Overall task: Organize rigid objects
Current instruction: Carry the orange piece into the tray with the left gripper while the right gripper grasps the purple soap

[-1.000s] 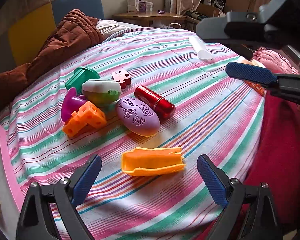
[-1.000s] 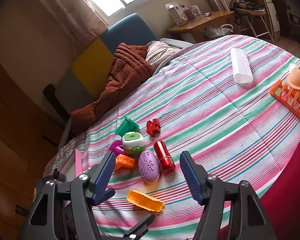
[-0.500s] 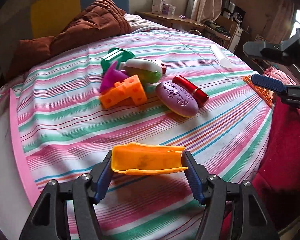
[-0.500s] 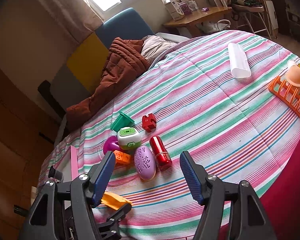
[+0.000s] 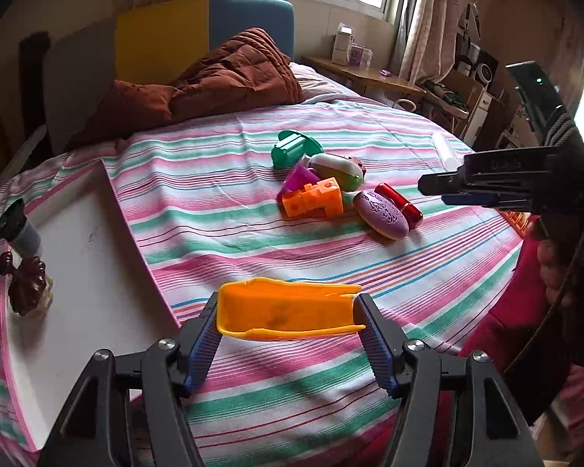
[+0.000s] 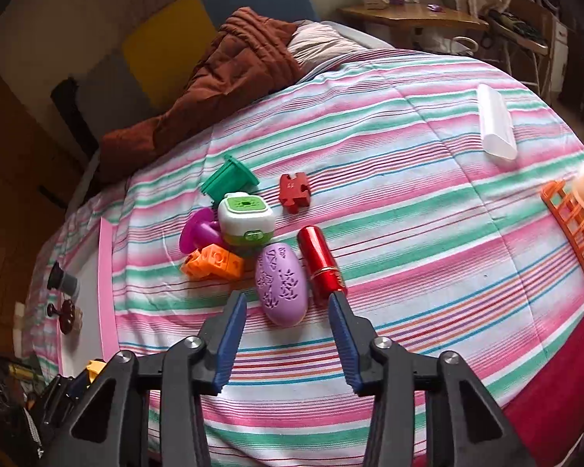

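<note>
Your left tongs are clamped about half open on the orange trough-shaped piece, one blue pad on each end, and it hangs clear above the striped bedspread. Just to its left runs the pink rim of the white tray; a dark brown hair clip and a grey capped tube lie at the tray's far left, leaving bare white floor between them and the rim.

Your right tongs have just been narrowing and now stand partly open, holding nothing. The near end of the purple oval case lies between the tips, though the pads are not on it. The right pad sits just beside the red metallic cylinder; whether it touches, you can't tell.

Beyond them the orange block, the green-and-white box, the magenta piece and the green spool crowd together. To the right, the bedspread is open up to the orange rack at the edge.
</note>
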A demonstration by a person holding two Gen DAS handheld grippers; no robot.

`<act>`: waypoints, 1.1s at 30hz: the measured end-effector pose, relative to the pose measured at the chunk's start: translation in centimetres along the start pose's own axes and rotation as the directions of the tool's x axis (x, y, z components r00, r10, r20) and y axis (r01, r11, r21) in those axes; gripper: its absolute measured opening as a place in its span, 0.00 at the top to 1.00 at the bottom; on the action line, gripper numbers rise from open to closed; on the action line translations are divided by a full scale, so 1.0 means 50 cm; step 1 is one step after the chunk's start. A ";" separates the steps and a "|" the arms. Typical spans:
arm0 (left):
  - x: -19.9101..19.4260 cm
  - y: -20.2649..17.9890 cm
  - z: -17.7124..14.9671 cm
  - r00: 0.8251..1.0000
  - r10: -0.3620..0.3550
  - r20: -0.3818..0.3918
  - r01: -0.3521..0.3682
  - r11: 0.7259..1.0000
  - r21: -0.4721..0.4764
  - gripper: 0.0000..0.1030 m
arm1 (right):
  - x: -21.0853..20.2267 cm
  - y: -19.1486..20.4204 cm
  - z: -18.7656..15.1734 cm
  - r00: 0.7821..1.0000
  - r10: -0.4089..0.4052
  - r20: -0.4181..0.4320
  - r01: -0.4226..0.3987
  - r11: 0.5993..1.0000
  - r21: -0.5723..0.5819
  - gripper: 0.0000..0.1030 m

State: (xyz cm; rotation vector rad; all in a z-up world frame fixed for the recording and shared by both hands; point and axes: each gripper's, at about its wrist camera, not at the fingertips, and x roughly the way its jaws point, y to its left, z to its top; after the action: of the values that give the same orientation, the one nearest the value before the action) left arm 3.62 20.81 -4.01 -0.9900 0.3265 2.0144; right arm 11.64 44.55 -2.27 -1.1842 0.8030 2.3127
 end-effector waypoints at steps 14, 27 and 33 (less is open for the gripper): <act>-0.070 0.120 -0.032 0.997 0.073 0.038 -0.065 0.983 -0.169 0.35 | 0.179 0.089 0.031 0.968 -0.219 -0.122 0.174 0.938 -0.301 0.62; -0.119 0.272 -0.087 0.974 0.227 0.013 -0.206 0.903 -0.378 0.35 | 0.198 0.055 0.023 0.962 -0.186 -0.202 0.135 0.961 -0.243 0.64; -0.131 0.298 -0.104 0.944 0.328 -0.024 -0.311 0.866 -0.392 0.35 | 0.193 0.055 0.014 0.960 -0.205 -0.189 0.149 0.951 -0.272 0.64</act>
State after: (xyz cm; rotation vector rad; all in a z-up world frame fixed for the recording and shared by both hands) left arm -3.18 5.13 -4.40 -1.1942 0.0604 2.4659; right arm 4.28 43.92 -9.13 -1.5725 0.4503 2.2103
